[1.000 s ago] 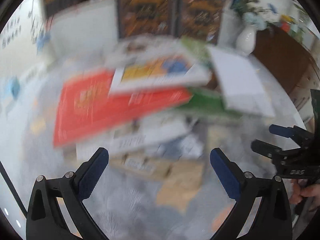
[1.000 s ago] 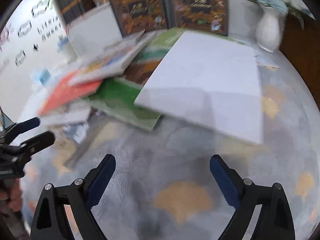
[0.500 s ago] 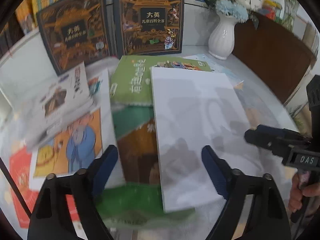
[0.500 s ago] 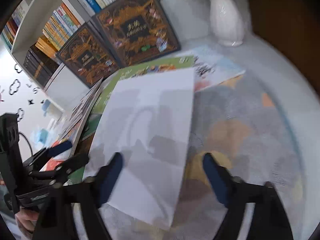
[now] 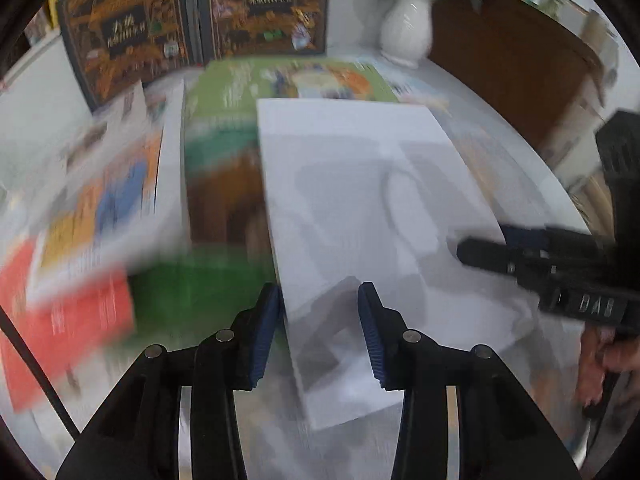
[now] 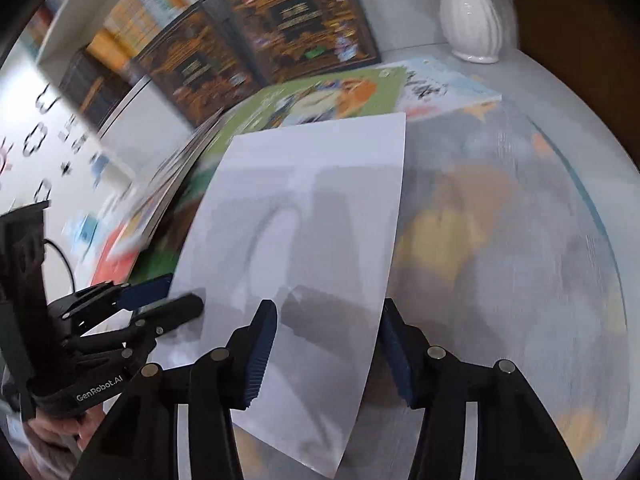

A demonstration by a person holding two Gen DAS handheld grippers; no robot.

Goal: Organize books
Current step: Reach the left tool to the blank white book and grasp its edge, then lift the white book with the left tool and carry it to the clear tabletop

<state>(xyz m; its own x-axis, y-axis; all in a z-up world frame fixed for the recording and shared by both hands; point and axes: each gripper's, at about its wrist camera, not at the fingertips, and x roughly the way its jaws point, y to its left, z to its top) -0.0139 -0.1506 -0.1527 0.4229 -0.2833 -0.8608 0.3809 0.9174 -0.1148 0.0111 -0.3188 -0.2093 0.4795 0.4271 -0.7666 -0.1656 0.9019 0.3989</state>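
Motion blur smears the red book [image 5: 68,312] beyond my reading; the white book [image 5: 360,216] hides the green book's [image 5: 224,152] right part.

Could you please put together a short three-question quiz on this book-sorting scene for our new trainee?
1. True or false: the white book lies partly on top of the green book.
2. Multiple choice: what stands at the back of the table, right of the two dark upright books? A) a lamp B) a white vase C) a mug
3. Fill in: the left hand-held gripper straddles the white book's ___ edge, and the right hand-held gripper straddles the opposite one.

Key
1. True
2. B
3. left; both sets of jaws are open, not yet closed on the book.
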